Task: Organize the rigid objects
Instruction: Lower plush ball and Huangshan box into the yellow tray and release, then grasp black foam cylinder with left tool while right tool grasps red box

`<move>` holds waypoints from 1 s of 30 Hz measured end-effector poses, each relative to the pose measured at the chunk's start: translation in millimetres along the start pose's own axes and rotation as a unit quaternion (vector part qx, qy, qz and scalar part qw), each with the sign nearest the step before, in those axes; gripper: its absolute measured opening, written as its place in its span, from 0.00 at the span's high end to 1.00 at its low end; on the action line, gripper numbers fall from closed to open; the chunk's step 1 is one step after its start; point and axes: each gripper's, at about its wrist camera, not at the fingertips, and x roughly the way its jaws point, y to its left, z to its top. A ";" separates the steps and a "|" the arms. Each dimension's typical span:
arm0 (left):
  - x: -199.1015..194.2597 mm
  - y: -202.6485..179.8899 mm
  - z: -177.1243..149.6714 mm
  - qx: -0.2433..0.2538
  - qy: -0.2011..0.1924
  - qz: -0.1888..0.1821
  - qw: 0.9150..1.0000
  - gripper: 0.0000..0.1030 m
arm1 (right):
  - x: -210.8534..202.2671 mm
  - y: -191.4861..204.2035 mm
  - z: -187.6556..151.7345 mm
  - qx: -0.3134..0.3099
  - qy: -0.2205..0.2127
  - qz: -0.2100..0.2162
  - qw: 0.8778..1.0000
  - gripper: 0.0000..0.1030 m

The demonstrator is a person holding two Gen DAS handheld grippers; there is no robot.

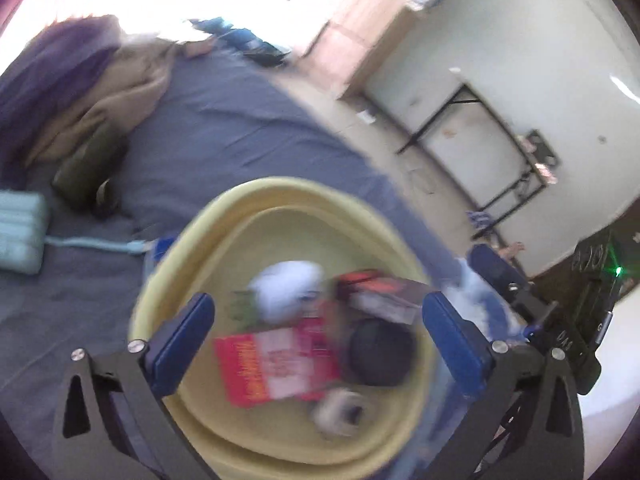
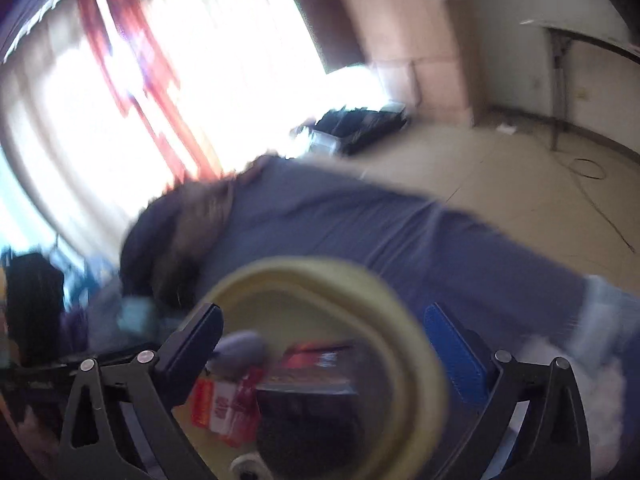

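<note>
A round, pale yellow basket [image 1: 276,200] sits on a bed with a grey sheet [image 1: 240,128], holding a glossy red packet [image 1: 276,364], dark box [image 1: 384,296] and black disc [image 1: 380,354]. Both the left gripper [image 1: 316,344] and right gripper [image 2: 324,344] hover spread wide, empty.

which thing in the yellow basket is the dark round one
The black puck-like object in the yellow basket, right of the flat red packet; the others are white, red or boxy.
</note>
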 end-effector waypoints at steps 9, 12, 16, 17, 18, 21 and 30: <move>59.5 -144.0 -40.6 0.156 0.094 -0.131 0.975 0.00 | -238.9 -102.4 -90.3 0.064 -0.121 -0.291 0.947 0.00; 76.4 -193.8 -65.6 0.210 0.115 -0.140 0.961 0.00 | -264.4 -132.6 -129.6 0.107 -0.099 -0.319 0.937 0.00; 85.7 -232.5 -100.4 0.276 0.120 -0.132 0.944 0.00 | -258.1 -153.7 -168.6 0.148 -0.120 -0.314 0.930 0.00; 93.5 -238.8 -107.6 0.288 0.124 -0.111 0.943 0.00 | -253.4 -155.5 -170.8 0.146 -0.123 -0.314 0.930 0.00; 99.9 -241.5 -111.1 0.293 0.132 -0.102 0.942 0.00 | -246.4 -155.1 -171.1 0.140 -0.114 -0.317 0.931 0.00; 115.4 -242.2 -119.6 0.296 0.154 -0.095 0.938 0.00 | -230.3 -150.5 -171.5 0.082 -0.090 -0.335 0.934 0.00; 133.6 -243.6 -141.9 0.317 0.169 -0.073 0.930 0.00 | -194.7 -153.9 -174.5 0.057 -0.083 -0.346 0.933 0.00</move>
